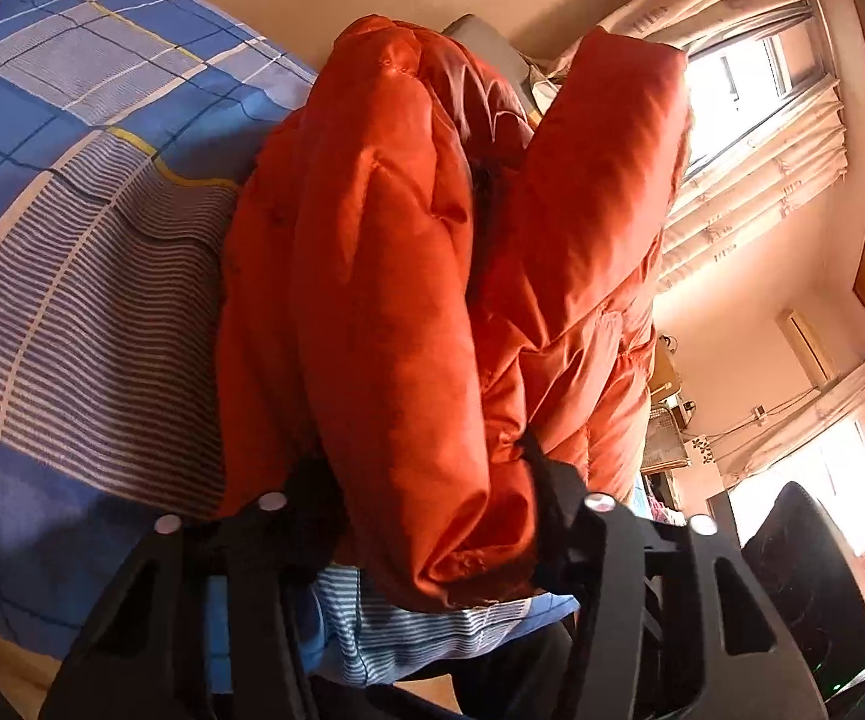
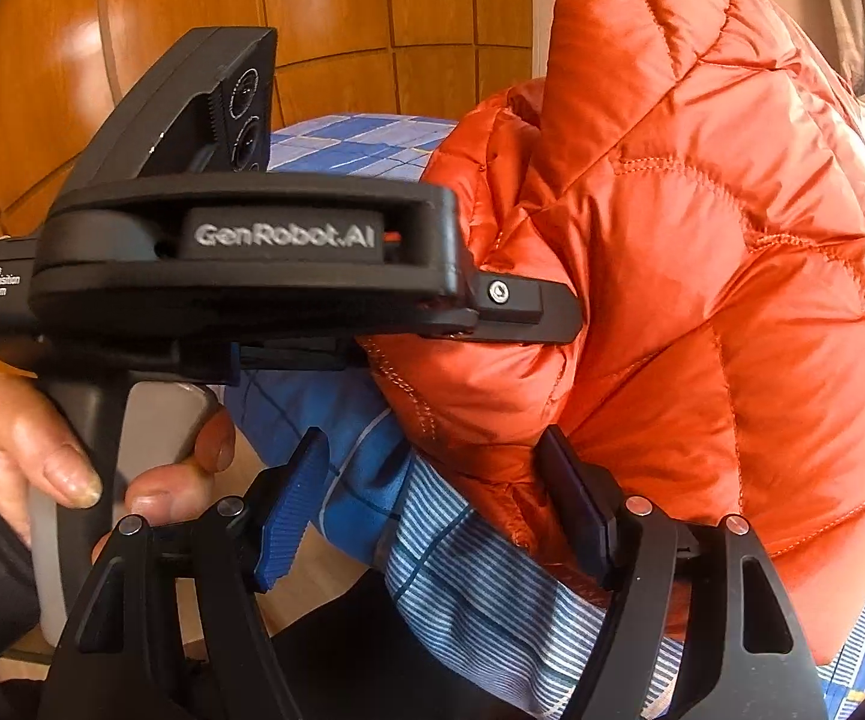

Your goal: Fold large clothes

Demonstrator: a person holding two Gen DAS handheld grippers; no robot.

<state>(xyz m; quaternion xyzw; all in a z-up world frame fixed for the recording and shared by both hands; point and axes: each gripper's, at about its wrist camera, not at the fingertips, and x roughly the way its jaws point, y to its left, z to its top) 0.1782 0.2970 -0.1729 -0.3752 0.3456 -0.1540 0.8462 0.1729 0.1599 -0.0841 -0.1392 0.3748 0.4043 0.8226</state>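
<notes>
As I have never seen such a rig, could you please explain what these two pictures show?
There is no robot here: a person holds a two-finger gripper in each hand, each with a camera looking along its fingers. One picture is from the left gripper, the other from the right gripper. On a bed with a blue checked sheet lies an orange quilted jacket. The left gripper looks closed on a thick fold of the jacket. The right view also shows that gripper from the side, with the hand on its handle. The right gripper is open, one finger beside the jacket's edge, gripping nothing.
</notes>
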